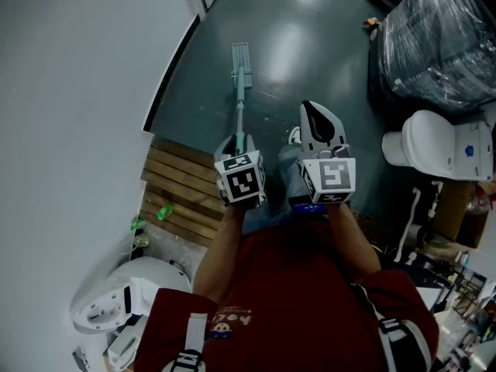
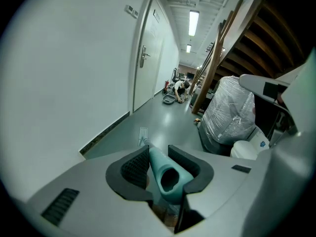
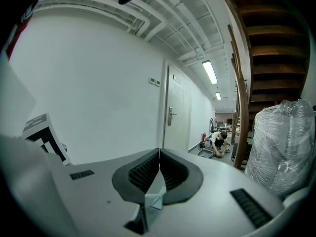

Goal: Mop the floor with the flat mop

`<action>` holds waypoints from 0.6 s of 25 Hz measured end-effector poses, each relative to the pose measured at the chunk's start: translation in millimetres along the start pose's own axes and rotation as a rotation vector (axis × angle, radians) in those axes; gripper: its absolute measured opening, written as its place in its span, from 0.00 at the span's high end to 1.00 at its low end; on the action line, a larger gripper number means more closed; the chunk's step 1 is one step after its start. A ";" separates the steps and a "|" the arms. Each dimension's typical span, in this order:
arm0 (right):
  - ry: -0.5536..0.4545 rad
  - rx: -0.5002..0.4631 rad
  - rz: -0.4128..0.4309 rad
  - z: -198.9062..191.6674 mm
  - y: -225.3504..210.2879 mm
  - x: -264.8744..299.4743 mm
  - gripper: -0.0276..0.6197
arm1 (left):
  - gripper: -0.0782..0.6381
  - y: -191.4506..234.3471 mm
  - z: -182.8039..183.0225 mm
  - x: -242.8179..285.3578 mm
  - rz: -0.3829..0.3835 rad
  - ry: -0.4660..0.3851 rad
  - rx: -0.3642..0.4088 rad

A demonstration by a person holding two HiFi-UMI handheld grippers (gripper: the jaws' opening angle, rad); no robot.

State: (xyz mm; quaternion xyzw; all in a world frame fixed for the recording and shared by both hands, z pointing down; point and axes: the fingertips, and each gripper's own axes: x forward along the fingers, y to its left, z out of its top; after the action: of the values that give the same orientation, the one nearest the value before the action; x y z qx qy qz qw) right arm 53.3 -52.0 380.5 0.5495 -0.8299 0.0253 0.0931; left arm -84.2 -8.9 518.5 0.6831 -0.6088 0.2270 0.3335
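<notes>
The flat mop lies out ahead of me on the grey floor (image 1: 310,22), its pale head (image 1: 240,56) far forward and its thin pole (image 1: 239,115) running back to my left gripper (image 1: 239,142). In the left gripper view that gripper (image 2: 158,157) is shut on the teal handle end (image 2: 165,177), which sticks out between the dark pads (image 2: 134,168); the mop head (image 2: 143,135) shows small beyond. My right gripper (image 1: 314,113) is held beside the left, off the mop. In its own view the right gripper (image 3: 159,154) is shut with nothing in it, pads touching.
A white wall (image 1: 77,91) runs along the left, with a wooden slatted platform (image 1: 182,192) and a green bottle (image 1: 164,211) at its foot. A white toilet (image 1: 430,142) and a plastic-wrapped bulk (image 1: 442,41) stand to the right. Far down the corridor a person (image 2: 180,87) crouches.
</notes>
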 end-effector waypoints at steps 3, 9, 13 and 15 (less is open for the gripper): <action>-0.017 -0.002 -0.004 1.6 -2.9 8.5 0.93 | 0.70 -0.1 6.7 8.2 -0.001 0.001 -0.003; -0.083 0.002 0.006 9.0 -8.8 21.2 0.93 | 0.70 -5.9 19.7 20.6 0.004 0.001 0.000; -0.107 0.016 0.012 8.2 -17.5 32.5 0.93 | 0.70 -12.0 28.0 33.0 0.008 0.008 0.005; -0.117 0.020 0.023 6.9 -20.6 40.4 0.93 | 0.70 -14.5 32.4 41.3 0.008 0.011 0.007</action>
State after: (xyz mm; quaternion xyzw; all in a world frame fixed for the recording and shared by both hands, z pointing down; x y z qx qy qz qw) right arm 56.0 -97.8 379.9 0.5414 -0.8399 0.0024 0.0386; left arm -66.6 -60.2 523.6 0.6803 -0.6090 0.2343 0.3337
